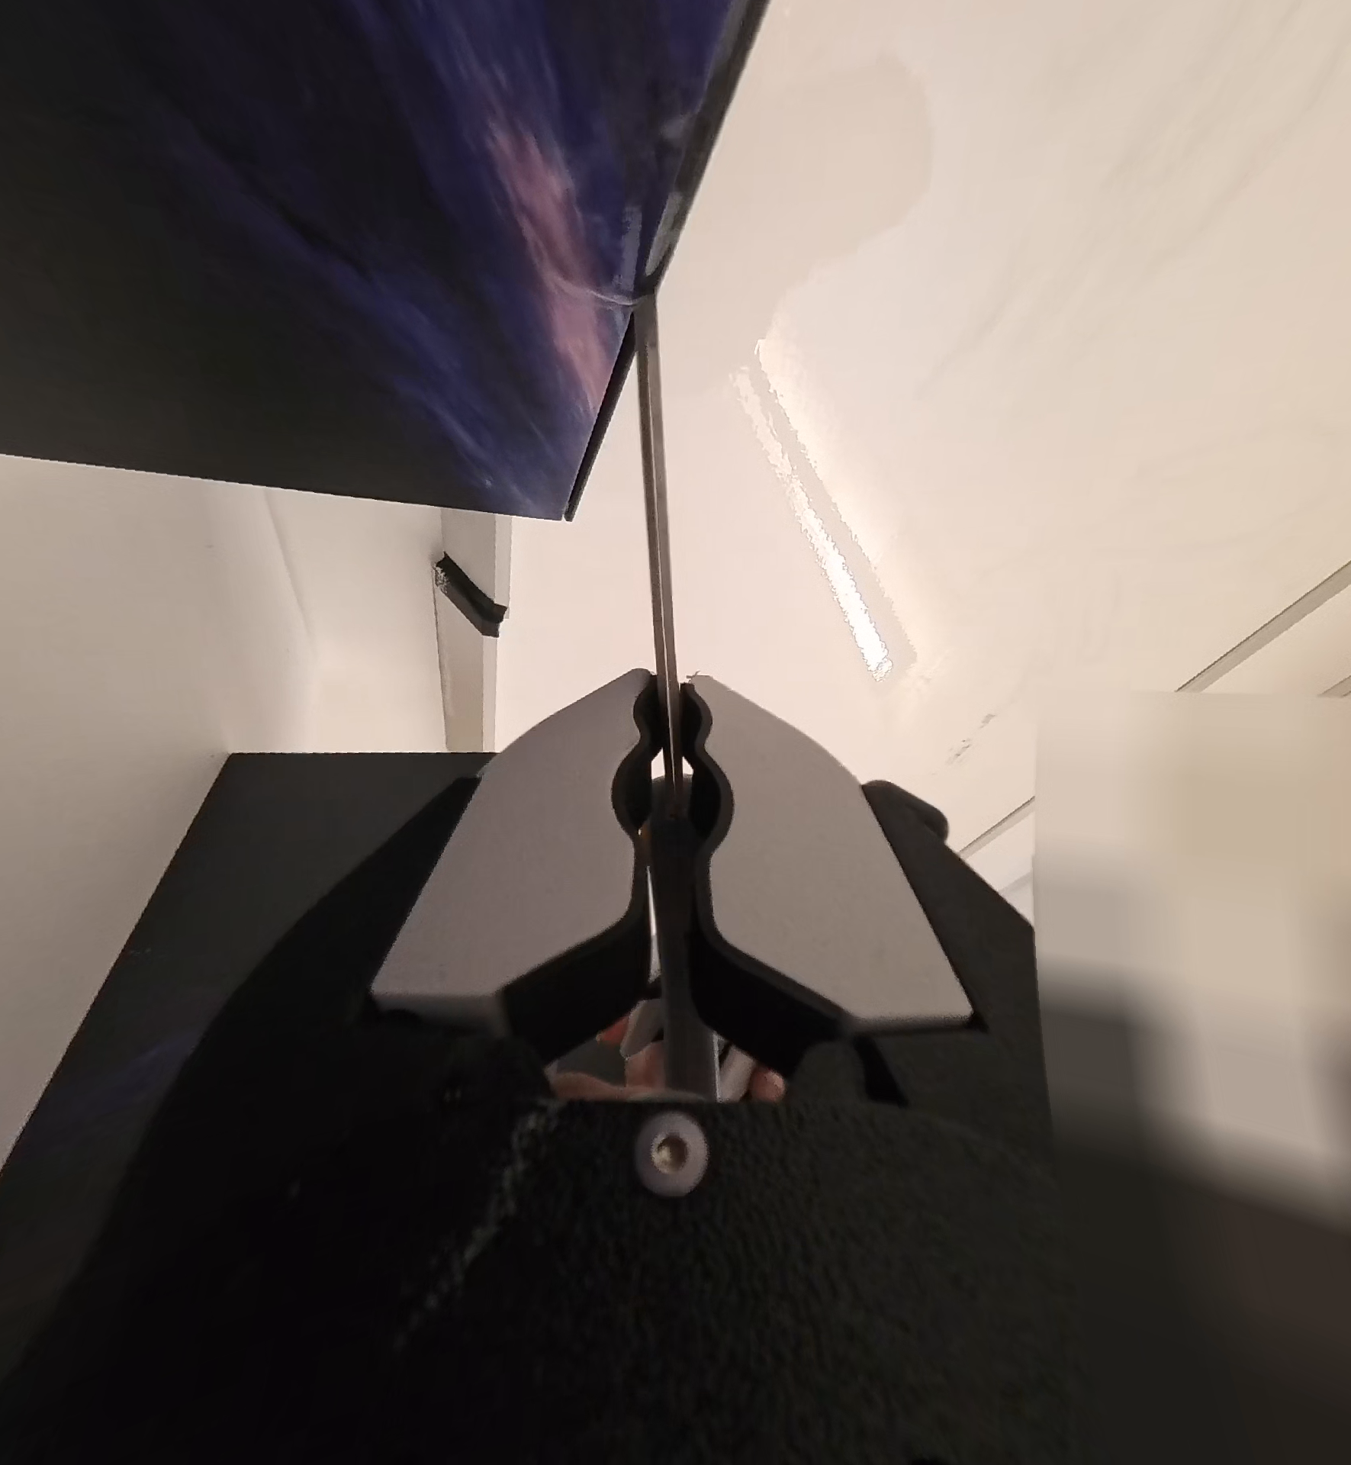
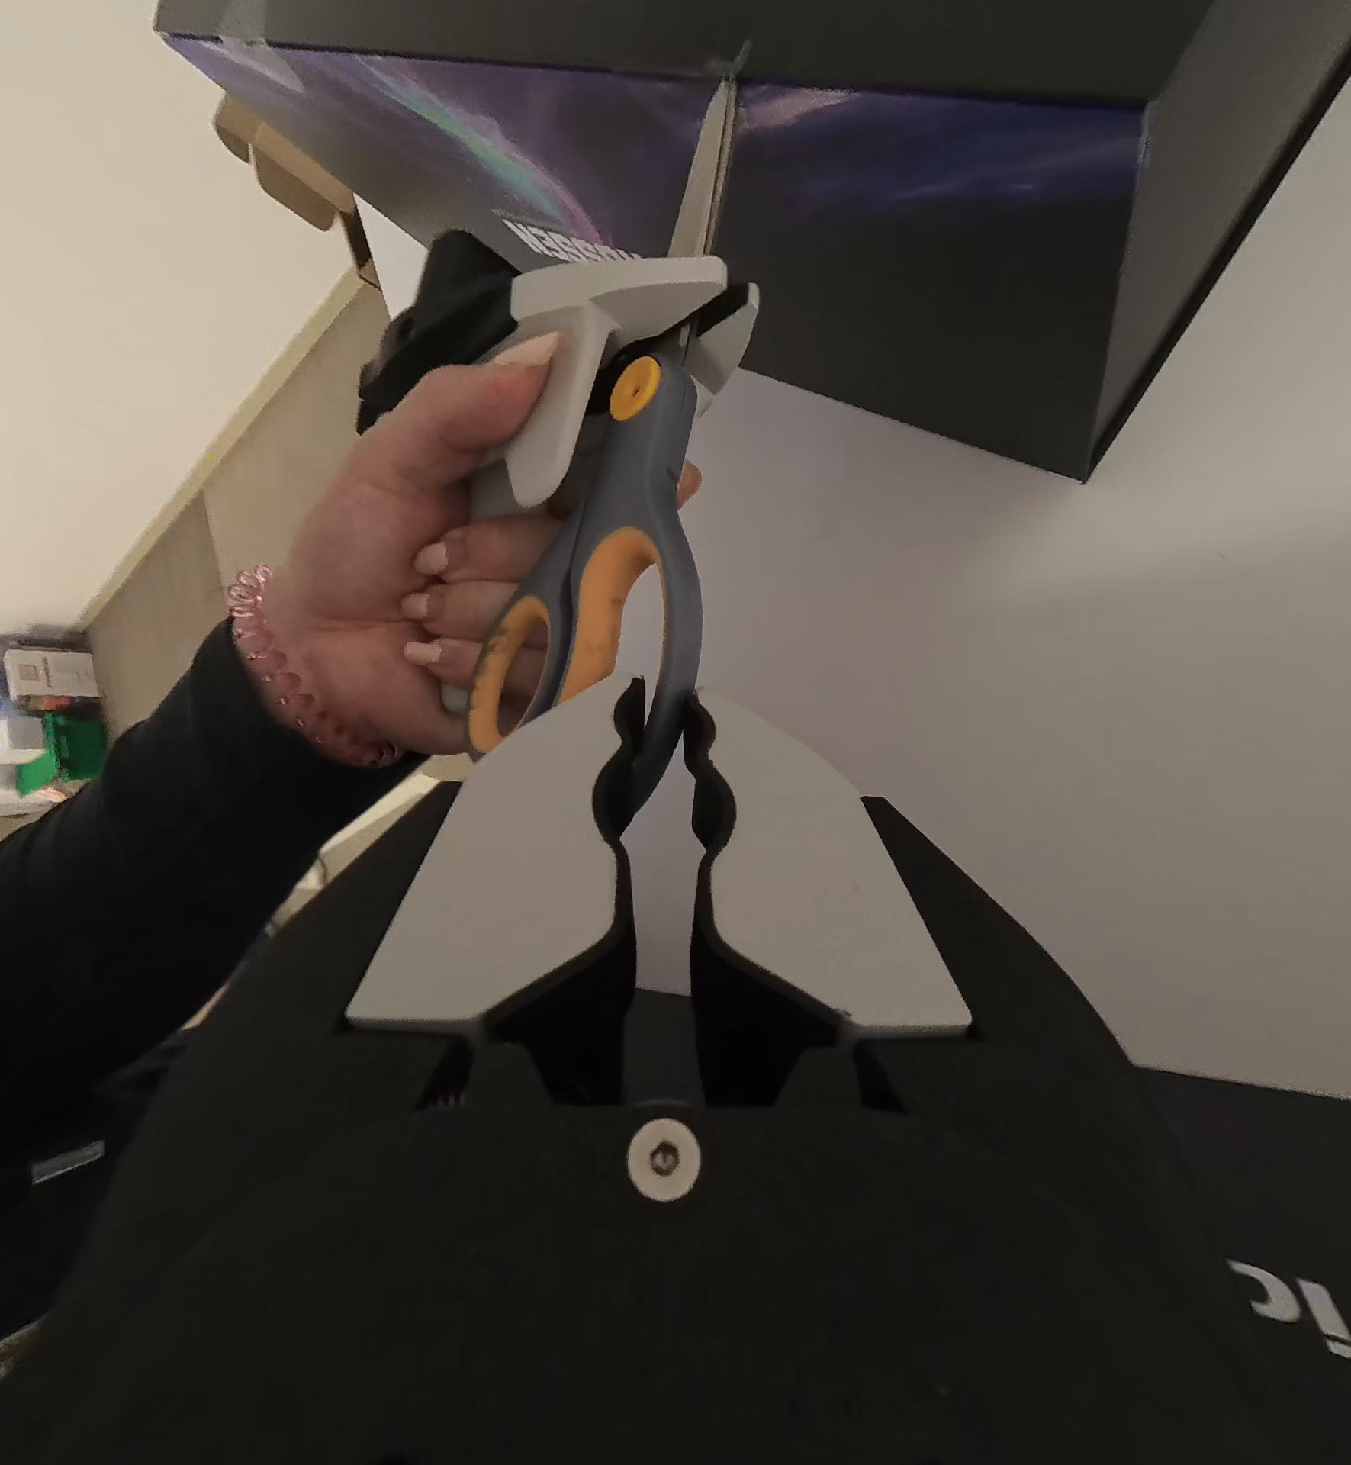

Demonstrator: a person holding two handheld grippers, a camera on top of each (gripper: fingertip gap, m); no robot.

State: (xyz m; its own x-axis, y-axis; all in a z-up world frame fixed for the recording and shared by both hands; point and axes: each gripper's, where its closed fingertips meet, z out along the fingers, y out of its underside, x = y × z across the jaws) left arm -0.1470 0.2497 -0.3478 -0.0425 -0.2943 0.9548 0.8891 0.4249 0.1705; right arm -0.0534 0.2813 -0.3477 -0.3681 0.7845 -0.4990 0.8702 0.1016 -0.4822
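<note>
Closest to the lens in the left wrist view, my left gripper [image 1: 668,690] has its jaws pressed together on the scissors [image 1: 660,571], clamped on the blades just ahead of the dark handle neck. Seen edge-on, the blades run straight out from my fingertips as one thin metal line, and their tip meets the dark blue printed box [image 1: 387,262] at a slit in its lower edge. That box fills the upper left; its corner hangs just left of the blade. To the right of the blade lies a broad pale glossy surface [image 1: 1013,357] with open room. A black panel [image 1: 276,872] sits low on the left behind my jaws

Nearest in the right wrist view, my right gripper [image 2: 666,698] has its jaws closed on the large loop of the scissors' grey and orange handle [image 2: 640,571], which curves down between my fingertips; the small loop stays outside, to the left. Farther off, the left gripper [image 2: 640,309] crosses the blades near the orange pivot, held by a hand [image 2: 410,539] with a pink coil band at a black sleeve [image 2: 125,832]. The blade points up into a cut between two panels of the box [image 2: 933,238], whose black side runs off to the upper right. White wall [image 2: 1013,713] to the right of the handle is free space; clutter [image 2: 22,705] lies well apart at the left edge
</note>
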